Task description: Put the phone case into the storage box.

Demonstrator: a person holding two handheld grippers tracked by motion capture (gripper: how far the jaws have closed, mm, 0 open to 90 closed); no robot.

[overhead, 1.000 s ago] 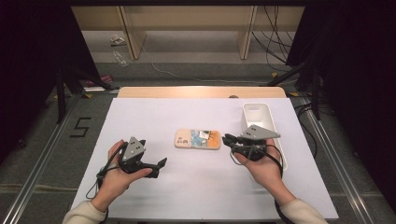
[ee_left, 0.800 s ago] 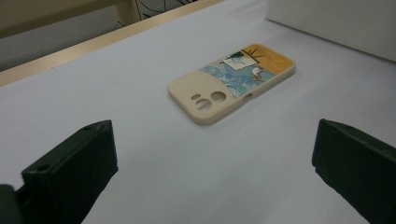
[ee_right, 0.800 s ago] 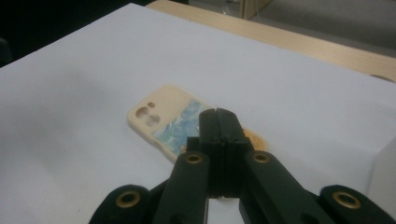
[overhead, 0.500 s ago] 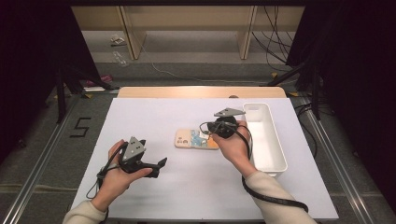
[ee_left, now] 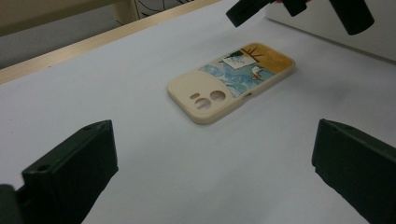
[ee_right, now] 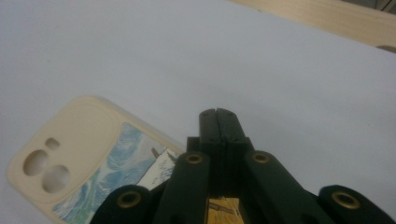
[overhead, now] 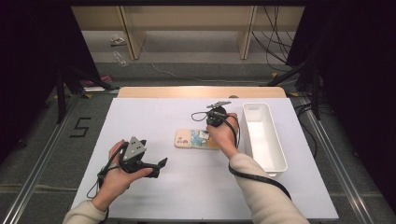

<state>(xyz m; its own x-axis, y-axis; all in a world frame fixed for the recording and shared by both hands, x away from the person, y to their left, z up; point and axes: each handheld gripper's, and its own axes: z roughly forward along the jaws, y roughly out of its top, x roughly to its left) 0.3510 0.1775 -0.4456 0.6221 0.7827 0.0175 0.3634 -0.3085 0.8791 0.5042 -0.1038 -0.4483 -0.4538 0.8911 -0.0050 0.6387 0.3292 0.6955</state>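
My right claw (overhead: pixel 211 122) hangs over the far end of the phone case (overhead: pixel 198 139), its jaws pressed together with nothing between them; in the right gripper view the case (ee_right: pixel 98 161) lies just below and to the left of the closed tips, flat on the white table (overhead: pixel 154 112), camera cut-outs facing up. My left claw (overhead: pixel 159 164) sits well back from the case with its jaws spread wide and empty, and in the left gripper view the case (ee_left: pixel 232 80) lies ahead between them, the right claw (ee_left: pixel 294 11) hovering past its far end. I judge the case light, thin and somewhat flexible, smooth on its printed back, so it could slide when nudged. Lying flat, it offers no edge from above; I would open wide and pinch across its narrow width at the long sides. The white bin (overhead: pixel 264 135) stands just to the right of my right claw.
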